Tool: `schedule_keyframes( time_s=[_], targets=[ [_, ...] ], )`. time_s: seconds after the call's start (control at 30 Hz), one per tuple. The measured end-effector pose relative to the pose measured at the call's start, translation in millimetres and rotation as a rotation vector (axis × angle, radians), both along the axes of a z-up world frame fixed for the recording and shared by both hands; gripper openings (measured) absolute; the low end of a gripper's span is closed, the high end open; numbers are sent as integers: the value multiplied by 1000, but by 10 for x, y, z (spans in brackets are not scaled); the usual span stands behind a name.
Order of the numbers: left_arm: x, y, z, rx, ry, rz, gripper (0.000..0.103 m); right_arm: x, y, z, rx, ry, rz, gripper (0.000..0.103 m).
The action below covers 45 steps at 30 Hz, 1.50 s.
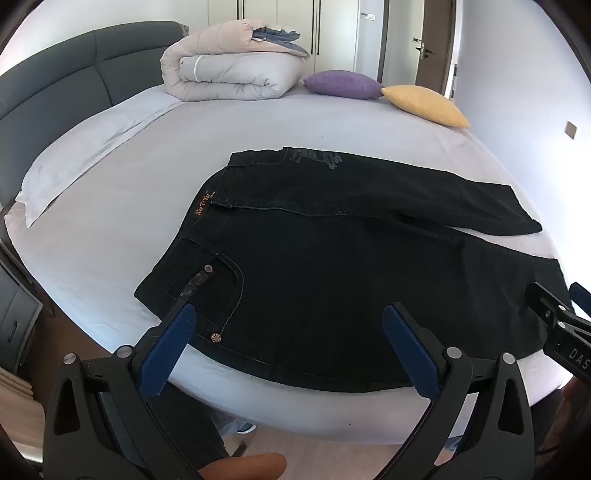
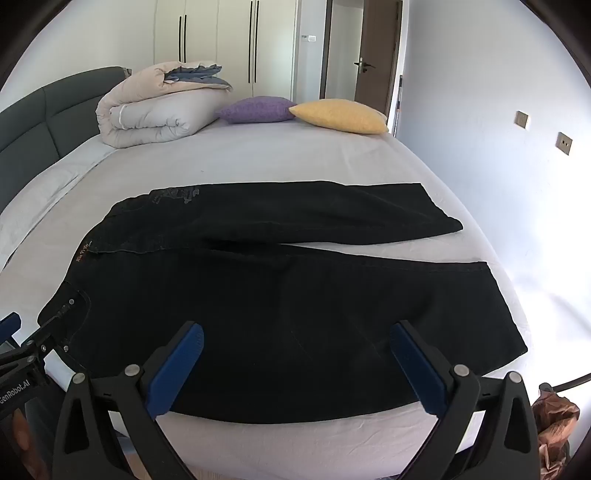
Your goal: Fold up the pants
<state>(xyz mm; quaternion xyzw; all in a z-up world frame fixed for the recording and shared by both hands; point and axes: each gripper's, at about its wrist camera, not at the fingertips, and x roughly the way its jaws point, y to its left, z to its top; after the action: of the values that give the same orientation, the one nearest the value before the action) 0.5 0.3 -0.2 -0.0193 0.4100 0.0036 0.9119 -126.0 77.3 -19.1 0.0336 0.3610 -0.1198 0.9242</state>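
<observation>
Hovering nearest the lenses, both grippers stand wide with nothing between the blue pads: left gripper [image 1: 291, 347] over the waist end of the pants [image 1: 332, 280], right gripper [image 2: 295, 363] over the nearer leg, neither pad touching cloth as far as can be told. Black pants, denim-like, lie flat on the bed [image 1: 122, 206] near its front edge. Long axis runs across both views, left to right: waistband at the left, with a riveted front pocket [image 1: 207, 280] and a small brown label [image 1: 203, 206] at the band; hems at the right. Legs diverge in a narrow V, the nearer leg [image 2: 369, 314] wider in view and ending close to the right edge of the mattress, the farther leg [image 2: 332, 210] angled slightly away, pale sheet visible between them toward the hems. Faint grey stitching shows on the far hip. No containers present on the bed. Beyond the pants, bare sheet, then a flat white pillow [image 1: 81, 155] at the left beside the grey padded headboard [image 1: 59, 74]. At the far side: a folded duvet [image 1: 229, 70] with a small blue folded cloth [image 1: 277, 35] on top, a purple cushion [image 1: 343, 85] just beside it, a yellow cushion [image 1: 424, 105] touching the purple one. Behind, white wardrobe doors [image 2: 221, 48] and a brown door [image 2: 376, 59], ajar.
</observation>
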Motion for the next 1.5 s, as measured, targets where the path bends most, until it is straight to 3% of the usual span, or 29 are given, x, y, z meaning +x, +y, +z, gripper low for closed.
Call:
schedule_keyframes(
  time_s=[1.5],
  targets=[
    [8, -21, -3, 18, -18, -2, 103, -24, 24, -51, -6, 5, 0, 103]
  ],
)
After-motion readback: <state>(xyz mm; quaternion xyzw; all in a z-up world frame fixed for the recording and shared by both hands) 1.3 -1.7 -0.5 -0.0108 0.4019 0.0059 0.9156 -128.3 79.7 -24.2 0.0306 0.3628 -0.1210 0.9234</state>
